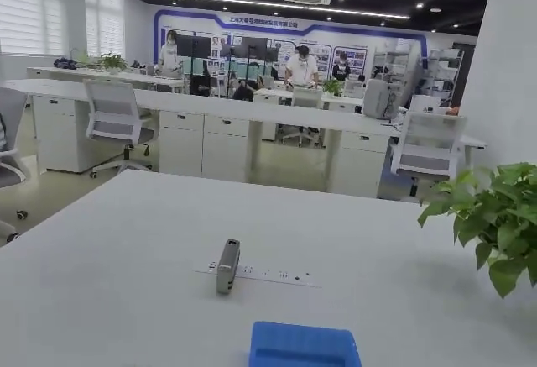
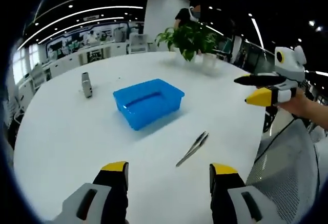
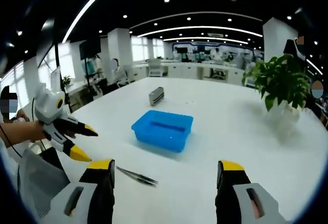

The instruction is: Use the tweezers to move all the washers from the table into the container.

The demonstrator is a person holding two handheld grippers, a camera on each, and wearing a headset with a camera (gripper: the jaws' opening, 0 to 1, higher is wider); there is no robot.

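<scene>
A blue rectangular container (image 1: 302,346) stands on the white table (image 1: 126,300); it also shows mid-table in both gripper views (image 2: 148,102) (image 3: 163,129). Metal tweezers (image 2: 192,148) lie flat on the table between the container and the near edge, tweezers (image 3: 137,177) close ahead of the right gripper's left jaw. My left gripper (image 2: 169,170) is open with nothing between its yellow-tipped jaws, held above the near edge. My right gripper (image 3: 165,166) is open too, and holds nothing. Each sees the other in the air beside the table: right gripper (image 2: 241,90), left gripper (image 3: 93,146).
A small grey device (image 1: 227,264) stands beyond the container beside an inset socket strip (image 1: 268,274). A potted plant (image 1: 495,216) sits at the table's right side. Office desks, chairs and people fill the room behind. A mesh chair back (image 2: 287,162) is near the table edge.
</scene>
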